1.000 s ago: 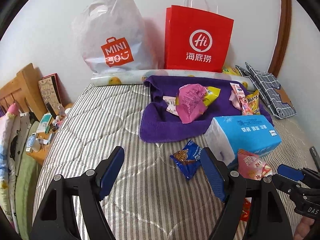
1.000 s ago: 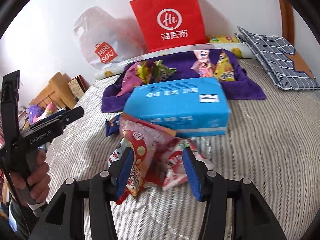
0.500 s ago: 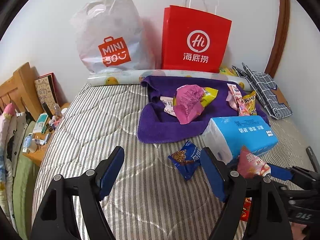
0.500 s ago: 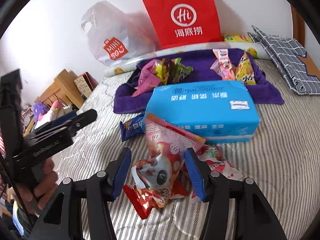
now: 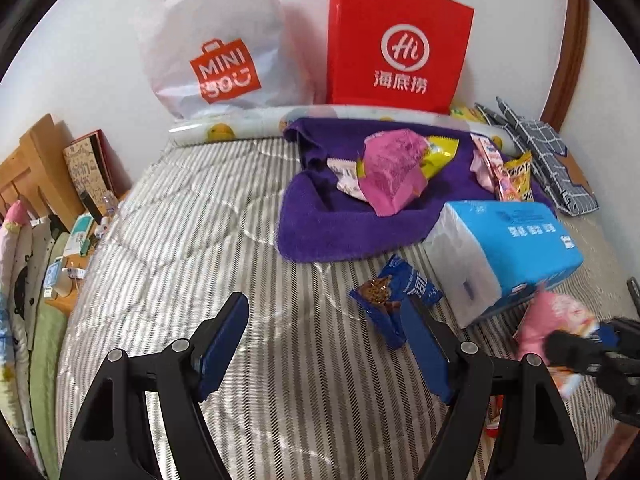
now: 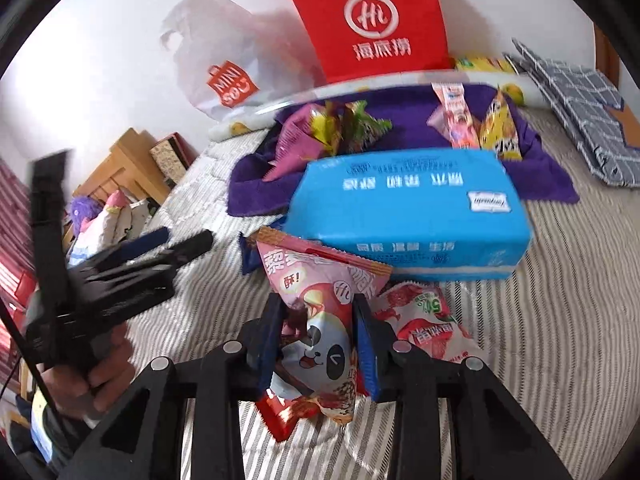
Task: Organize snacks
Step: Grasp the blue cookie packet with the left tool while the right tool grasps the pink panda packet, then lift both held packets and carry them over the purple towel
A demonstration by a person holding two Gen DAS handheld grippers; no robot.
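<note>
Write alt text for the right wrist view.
The right gripper, jaws just closed, pinches a pink panda-print snack bag above a striped mattress. Behind it lie a blue tissue pack and a purple towel holding more snacks; a red paper bag stands at the wall.

The right gripper [image 6: 316, 340] has just been closing and now pinches the pink panda snack bag [image 6: 320, 320]. The bag's top has risen toward twelve o'clock, against the blue tissue pack [image 6: 408, 208].
</note>
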